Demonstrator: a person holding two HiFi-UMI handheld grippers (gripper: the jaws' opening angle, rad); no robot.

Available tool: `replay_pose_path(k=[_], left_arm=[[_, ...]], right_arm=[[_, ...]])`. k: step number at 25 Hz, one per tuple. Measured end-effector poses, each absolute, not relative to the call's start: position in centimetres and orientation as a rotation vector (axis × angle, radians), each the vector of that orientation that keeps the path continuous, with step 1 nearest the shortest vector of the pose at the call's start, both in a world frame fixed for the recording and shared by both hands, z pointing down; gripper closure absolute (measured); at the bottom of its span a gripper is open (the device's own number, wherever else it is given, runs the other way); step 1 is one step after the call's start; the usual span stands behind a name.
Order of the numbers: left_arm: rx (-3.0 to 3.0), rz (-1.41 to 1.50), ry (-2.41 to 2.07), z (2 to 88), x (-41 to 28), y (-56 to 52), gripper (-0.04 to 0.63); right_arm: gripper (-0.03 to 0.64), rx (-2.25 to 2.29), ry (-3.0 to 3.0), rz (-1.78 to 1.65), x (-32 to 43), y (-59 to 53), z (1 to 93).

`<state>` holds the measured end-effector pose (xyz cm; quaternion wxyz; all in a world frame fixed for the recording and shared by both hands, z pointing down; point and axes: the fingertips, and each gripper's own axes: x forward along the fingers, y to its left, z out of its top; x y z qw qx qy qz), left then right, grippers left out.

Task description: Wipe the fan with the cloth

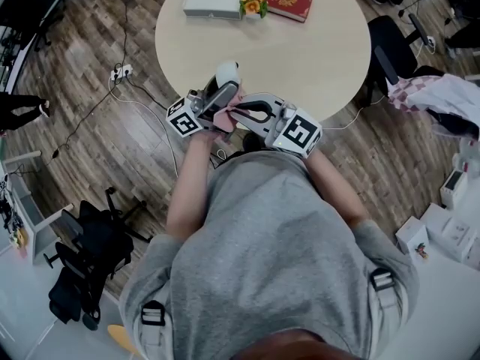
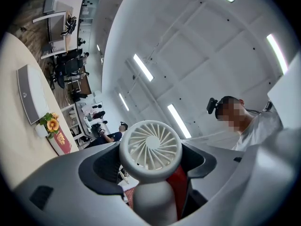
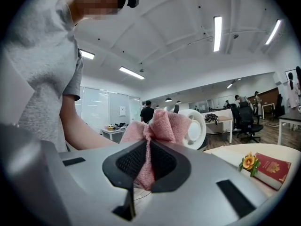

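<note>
Pink cloth between right fingers

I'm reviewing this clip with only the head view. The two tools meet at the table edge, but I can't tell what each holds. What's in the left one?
Observer: The left tool is shut on the stem of a small white fan.
Reviewer: And the right one?
Observer: The right tool is shut on a bunched pink cloth.
Reviewer: Is the cloth on the fan?
Observer: In the right gripper view it overlaps the fan's rim; contact I can't confirm.
</note>
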<state>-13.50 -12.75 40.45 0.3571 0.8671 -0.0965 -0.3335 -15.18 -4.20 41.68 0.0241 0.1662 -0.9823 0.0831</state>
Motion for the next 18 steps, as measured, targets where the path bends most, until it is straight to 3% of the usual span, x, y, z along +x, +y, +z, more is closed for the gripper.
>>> replay_pose_path(k=[18], left_arm=[[2.072, -1.185, 0.019, 37.1, -17.1, -12.8, 0.225]], right_arm=[[0.586, 0.457, -2.991, 0.373, -12.9, -3.7, 46.3]])
